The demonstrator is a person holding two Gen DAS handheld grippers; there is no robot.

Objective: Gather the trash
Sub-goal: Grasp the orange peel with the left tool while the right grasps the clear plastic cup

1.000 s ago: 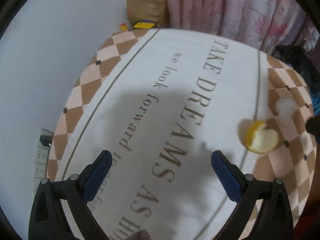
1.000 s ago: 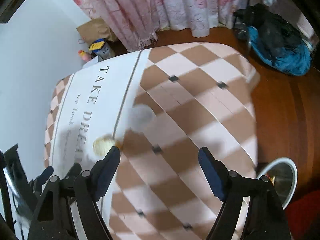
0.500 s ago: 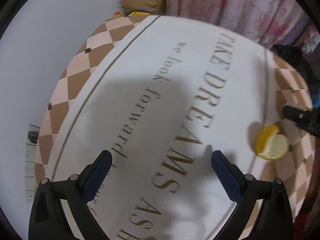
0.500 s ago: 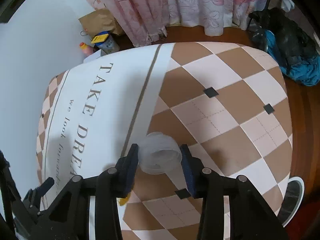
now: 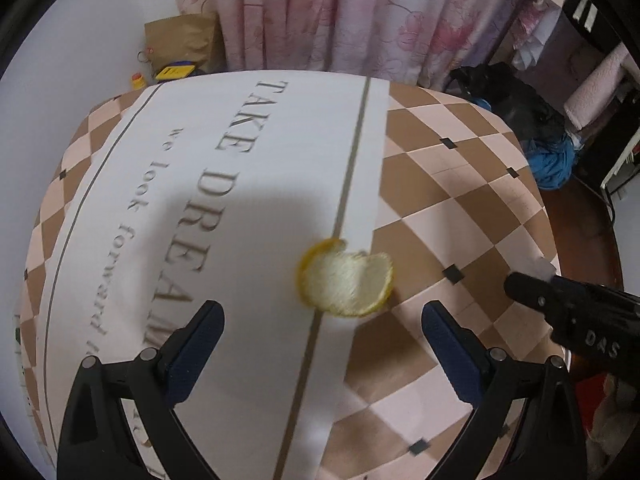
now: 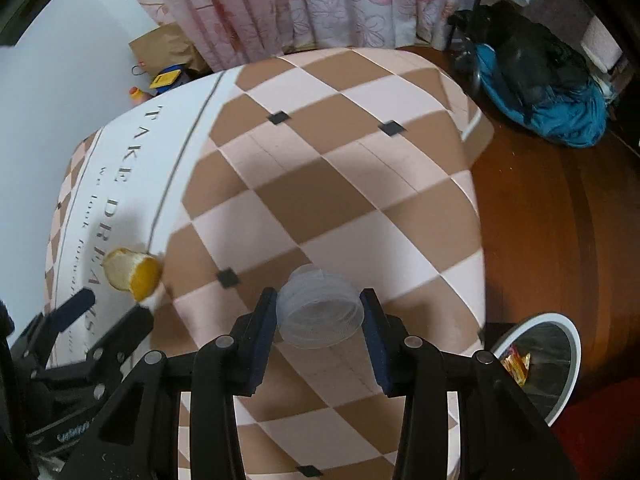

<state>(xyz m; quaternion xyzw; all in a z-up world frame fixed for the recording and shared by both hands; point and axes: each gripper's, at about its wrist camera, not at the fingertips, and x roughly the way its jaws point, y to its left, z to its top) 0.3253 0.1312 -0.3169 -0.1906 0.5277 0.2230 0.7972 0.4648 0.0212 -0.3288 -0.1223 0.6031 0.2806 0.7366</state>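
Note:
A piece of orange peel (image 5: pixel 346 280) lies on the table cloth (image 5: pixel 256 168), on the line between its white band and its checked part. My left gripper (image 5: pixel 322 342) is open, just short of the peel, which sits ahead between the fingers. My right gripper (image 6: pixel 320 320) is shut on a clear plastic cup (image 6: pixel 320 306) and holds it above the checked cloth (image 6: pixel 340 184). The peel (image 6: pixel 132 270) and the left gripper (image 6: pixel 104 312) also show at the left of the right wrist view. The right gripper's finger (image 5: pixel 560 304) shows at the right of the left wrist view.
A white-rimmed bin (image 6: pixel 540 354) with wrappers inside stands on the wooden floor by the table's right edge. Pink flowered curtains (image 5: pixel 360 12) hang behind the table. A paper bag (image 5: pixel 182 42) and a blue and black pile of clothes (image 6: pixel 540 76) lie on the floor.
The right gripper closed on the clear cup and lifted it toward the table's right side. The left gripper swung right, so the peel now lies between its fingers.

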